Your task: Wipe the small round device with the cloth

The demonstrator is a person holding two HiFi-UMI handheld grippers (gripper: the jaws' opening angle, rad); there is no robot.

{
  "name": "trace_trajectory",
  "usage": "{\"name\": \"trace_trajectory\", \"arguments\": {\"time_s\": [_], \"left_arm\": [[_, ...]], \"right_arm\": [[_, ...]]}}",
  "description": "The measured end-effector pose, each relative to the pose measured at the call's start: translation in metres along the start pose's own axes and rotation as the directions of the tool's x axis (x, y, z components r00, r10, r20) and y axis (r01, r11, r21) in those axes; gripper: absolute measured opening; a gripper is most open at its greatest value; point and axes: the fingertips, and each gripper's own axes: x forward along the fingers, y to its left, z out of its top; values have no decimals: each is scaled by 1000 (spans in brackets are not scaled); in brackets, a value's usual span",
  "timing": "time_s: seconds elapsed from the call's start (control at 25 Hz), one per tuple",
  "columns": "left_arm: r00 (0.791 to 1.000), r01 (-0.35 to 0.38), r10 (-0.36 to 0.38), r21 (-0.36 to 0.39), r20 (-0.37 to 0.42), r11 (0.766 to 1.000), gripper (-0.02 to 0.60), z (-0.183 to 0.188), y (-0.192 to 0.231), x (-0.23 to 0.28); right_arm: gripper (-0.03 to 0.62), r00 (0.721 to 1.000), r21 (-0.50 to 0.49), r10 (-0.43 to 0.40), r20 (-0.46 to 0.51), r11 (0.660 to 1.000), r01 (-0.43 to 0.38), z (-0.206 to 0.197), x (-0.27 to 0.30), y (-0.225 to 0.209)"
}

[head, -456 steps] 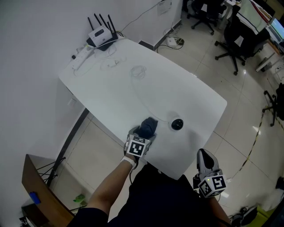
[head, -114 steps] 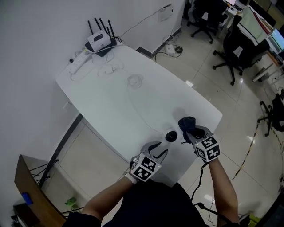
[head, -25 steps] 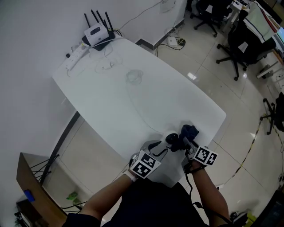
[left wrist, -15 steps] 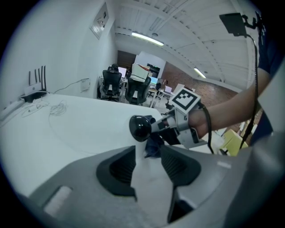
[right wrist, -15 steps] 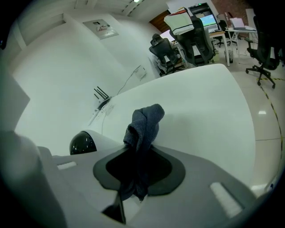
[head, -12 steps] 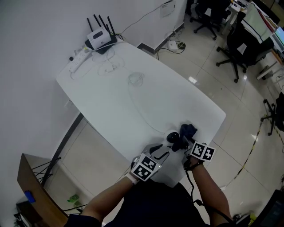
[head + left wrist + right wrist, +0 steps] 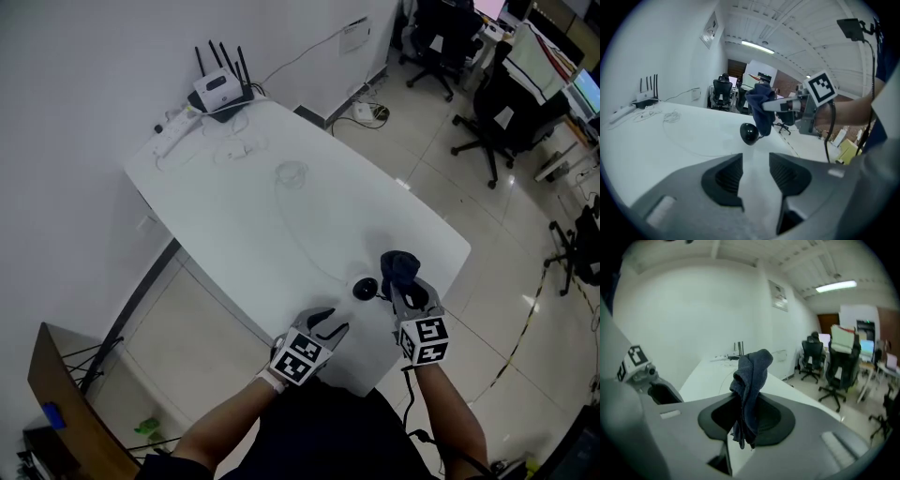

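Observation:
The small round black device (image 7: 364,291) sits near the front edge of the white table (image 7: 272,234). My right gripper (image 7: 401,287) is shut on a dark blue cloth (image 7: 398,266), which bunches up above its jaws just right of the device. In the right gripper view the cloth (image 7: 751,380) stands pinched between the jaws. My left gripper (image 7: 325,323) is open and empty, a short way in front of the device. In the left gripper view the device (image 7: 749,133) lies ahead of the jaws, with the cloth (image 7: 761,107) hanging beside it.
A router (image 7: 218,90), a power strip (image 7: 174,122) and loose white cables (image 7: 291,174) lie at the table's far end. Office chairs (image 7: 492,89) stand on the tiled floor to the right. The table's front edge runs just below both grippers.
My right gripper has swung away from the device with the cloth and now points up the table, to the device's right. The left gripper has stayed in place.

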Motion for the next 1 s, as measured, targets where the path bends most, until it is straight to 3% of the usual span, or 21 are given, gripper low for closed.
{"name": "trace_trajectory", "arguments": {"time_s": [0.08, 0.24, 0.52, 0.64, 1.0], "left_arm": [[1000, -7, 7, -3, 4, 1000, 176, -2, 0, -2], [1000, -16, 16, -19, 10, 1000, 176, -7, 0, -8], [1000, -26, 26, -56, 1, 998, 176, -22, 6, -23], [1000, -27, 27, -66, -7, 997, 176, -27, 7, -24], [1000, 0, -2, -92, -20, 996, 176, -32, 12, -21]], "right_arm": [[86, 999, -124, 11, -33, 992, -15, -4, 10, 11], [86, 997, -248, 4, -78, 969, -23, -10, 17, 32], [86, 996, -499, -18, -92, 866, -30, -6, 10, 71], [86, 991, -513, -36, -126, 858, -34, -11, 10, 82], [83, 984, -455, -52, -173, 890, -33, -15, 2, 97]]}}
